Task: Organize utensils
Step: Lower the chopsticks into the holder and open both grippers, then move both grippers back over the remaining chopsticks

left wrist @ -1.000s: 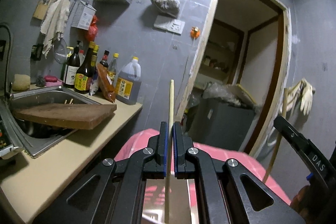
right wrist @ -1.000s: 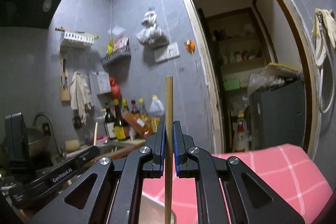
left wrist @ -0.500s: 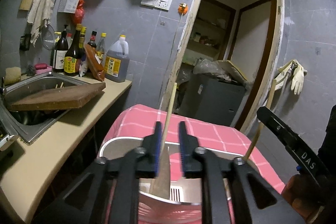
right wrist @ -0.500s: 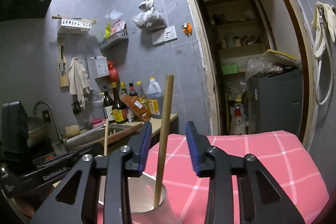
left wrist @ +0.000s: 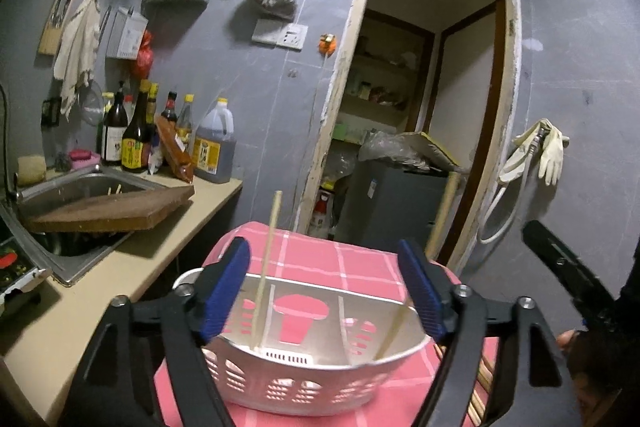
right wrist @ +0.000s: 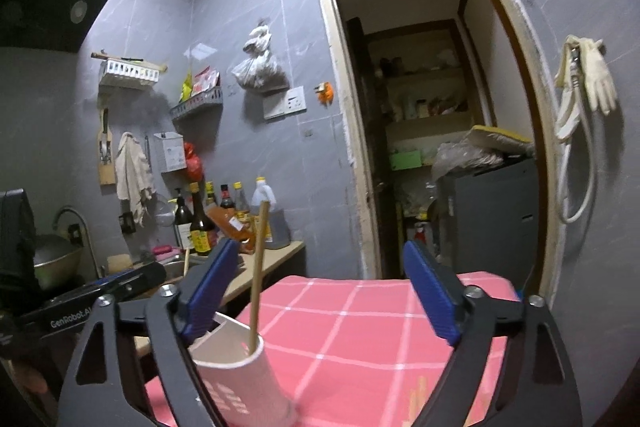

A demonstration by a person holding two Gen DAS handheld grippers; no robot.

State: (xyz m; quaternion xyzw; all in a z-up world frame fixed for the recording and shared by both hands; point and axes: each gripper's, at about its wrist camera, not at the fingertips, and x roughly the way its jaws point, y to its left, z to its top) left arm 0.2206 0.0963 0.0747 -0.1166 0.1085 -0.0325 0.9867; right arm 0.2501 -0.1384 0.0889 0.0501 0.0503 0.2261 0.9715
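Chopsticks are standing in the white holder (left wrist: 304, 383) directly beneath both tools: one (left wrist: 266, 267) between the left tool's (left wrist: 324, 287) spread jaws, another (right wrist: 257, 275) inside the right tool's (right wrist: 316, 295) equally wide jaws. Neither is pinching anything, so the drop-in step is looking finished; next, loose chopsticks (left wrist: 482, 379) lying right of the holder on the pink-checked surface (right wrist: 360, 327) are probably needing pickup.

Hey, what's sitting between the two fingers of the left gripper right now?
In the left wrist view, the white holder sits between the open fingers, with one chopstick standing in it.
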